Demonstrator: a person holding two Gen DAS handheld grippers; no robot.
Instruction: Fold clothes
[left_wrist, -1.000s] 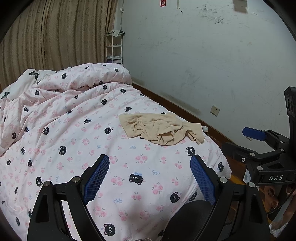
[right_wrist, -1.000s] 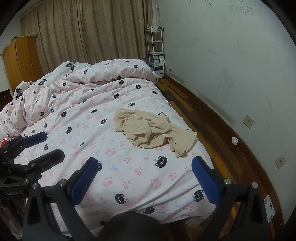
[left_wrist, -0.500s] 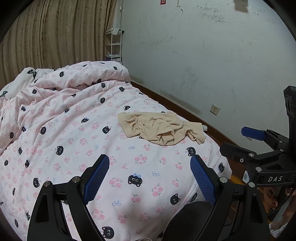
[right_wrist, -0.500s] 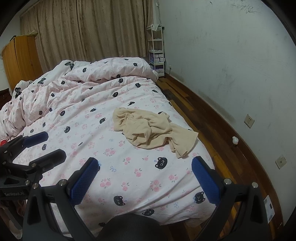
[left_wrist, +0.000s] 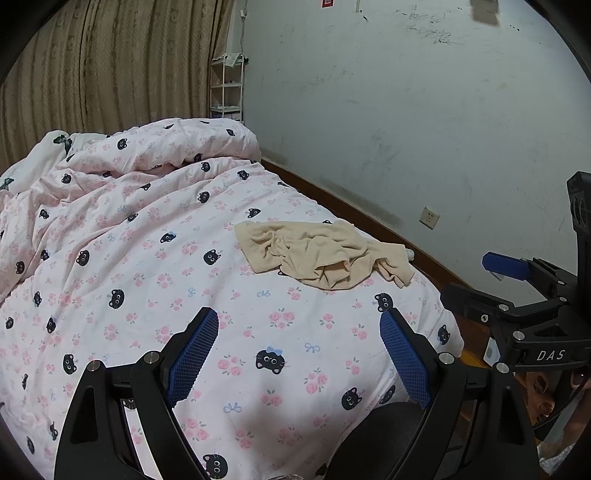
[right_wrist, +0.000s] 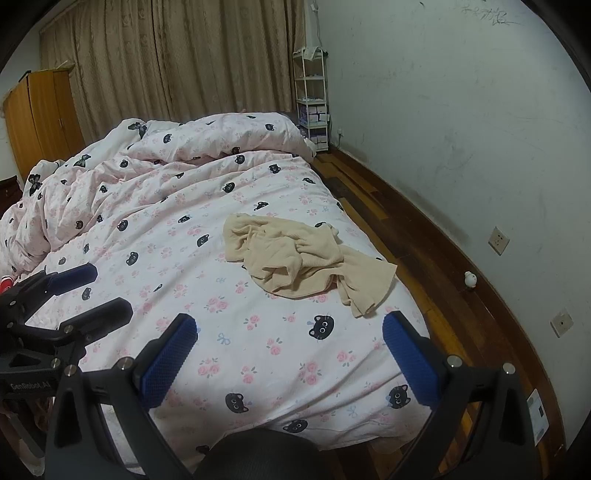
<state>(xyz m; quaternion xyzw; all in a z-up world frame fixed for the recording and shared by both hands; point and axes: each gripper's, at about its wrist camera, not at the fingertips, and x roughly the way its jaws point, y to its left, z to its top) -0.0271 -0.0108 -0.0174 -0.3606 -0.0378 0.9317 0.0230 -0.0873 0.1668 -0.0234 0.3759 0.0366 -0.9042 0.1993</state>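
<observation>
I'm hovering over the bed (right_wrist: 110, 206), nothing folded yet; I judge I'm lining up the first grab. The beige garment (right_wrist: 303, 258) is lying crumpled near the bed's right edge, floor just beyond. Left gripper (left_wrist: 299, 332) and right gripper (right_wrist: 290, 332) are both gaping wide, empty. Next I'm needing corners found; plenty of open quilt leftward.

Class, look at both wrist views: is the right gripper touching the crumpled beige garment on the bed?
Apart. In the right wrist view the right gripper stands open, and bare duvet shows between its fingertips and the beige garment.
</observation>
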